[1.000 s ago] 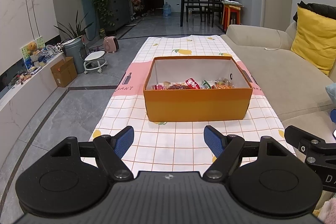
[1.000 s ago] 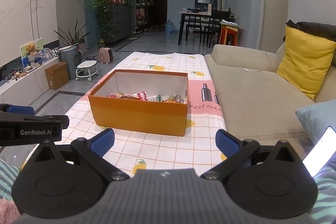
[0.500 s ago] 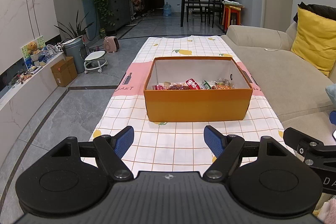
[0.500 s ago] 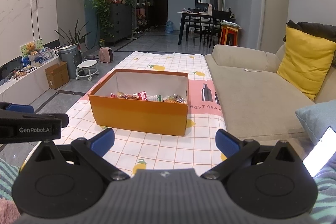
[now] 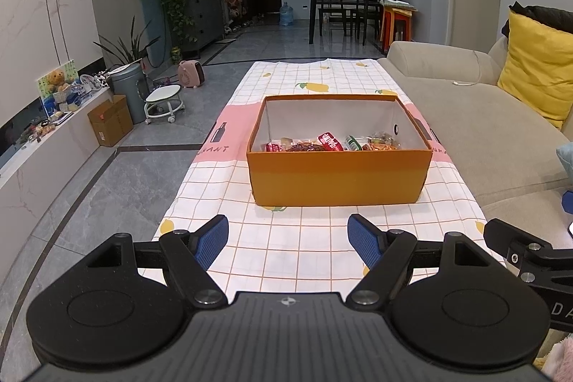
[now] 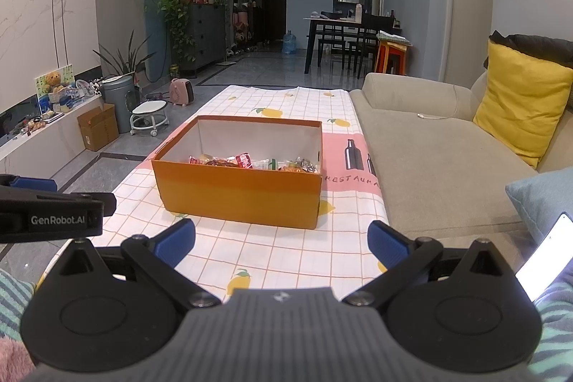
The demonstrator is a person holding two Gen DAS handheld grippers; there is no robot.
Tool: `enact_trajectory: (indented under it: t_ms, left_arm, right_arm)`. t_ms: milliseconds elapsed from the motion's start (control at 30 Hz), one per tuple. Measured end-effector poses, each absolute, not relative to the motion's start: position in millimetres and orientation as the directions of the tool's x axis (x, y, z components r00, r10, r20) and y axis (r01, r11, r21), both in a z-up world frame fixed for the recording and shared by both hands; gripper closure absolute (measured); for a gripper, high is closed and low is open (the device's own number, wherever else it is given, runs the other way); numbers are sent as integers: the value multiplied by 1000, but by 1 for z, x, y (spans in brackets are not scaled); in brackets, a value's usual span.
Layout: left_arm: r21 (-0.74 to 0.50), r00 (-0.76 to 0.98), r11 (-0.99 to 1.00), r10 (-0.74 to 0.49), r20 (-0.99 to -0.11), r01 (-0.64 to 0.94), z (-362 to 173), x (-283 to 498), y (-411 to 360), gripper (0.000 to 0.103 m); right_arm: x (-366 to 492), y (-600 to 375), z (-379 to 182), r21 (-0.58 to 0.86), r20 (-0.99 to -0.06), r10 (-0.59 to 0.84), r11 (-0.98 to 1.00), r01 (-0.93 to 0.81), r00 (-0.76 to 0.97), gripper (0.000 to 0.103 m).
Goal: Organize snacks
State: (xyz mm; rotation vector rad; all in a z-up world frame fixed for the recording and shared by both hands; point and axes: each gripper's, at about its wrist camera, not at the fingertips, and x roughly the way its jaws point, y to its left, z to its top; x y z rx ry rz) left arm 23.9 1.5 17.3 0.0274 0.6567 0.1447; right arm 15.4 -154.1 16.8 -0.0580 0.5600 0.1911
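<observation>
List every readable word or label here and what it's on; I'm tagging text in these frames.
"GenRobot.AI" on the left gripper's side.
"RESTAURA", cut off, on the tablecloth's pink band.
"ANT", the end of a word, on the same band from the left wrist view.
"DA", cut off, on the right gripper's body.
Snack packets in the orange box: print too small to read.

I see box [image 5: 338, 176] ahead of jaws: orange outside, white inside | snacks [image 5: 331, 143] in it: red, green, orange wrappers | cloth [image 5: 286, 238] under jaws: white, orange grid, yellow lemons, pink band | finger pads [image 5: 211, 240]: blue | cushion [image 5: 537, 77] far right: yellow | sofa [image 5: 465, 138] right: beige
</observation>
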Motion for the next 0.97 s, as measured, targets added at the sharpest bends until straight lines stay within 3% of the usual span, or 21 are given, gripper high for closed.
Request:
enact_trajectory:
  t_ms: [967]
  left_arm:
    - [85,792,990,139,-595,-110,22,22,-2,14]
  right_arm:
    - [19,-158,10,23,-556,166,983,-184,815,4]
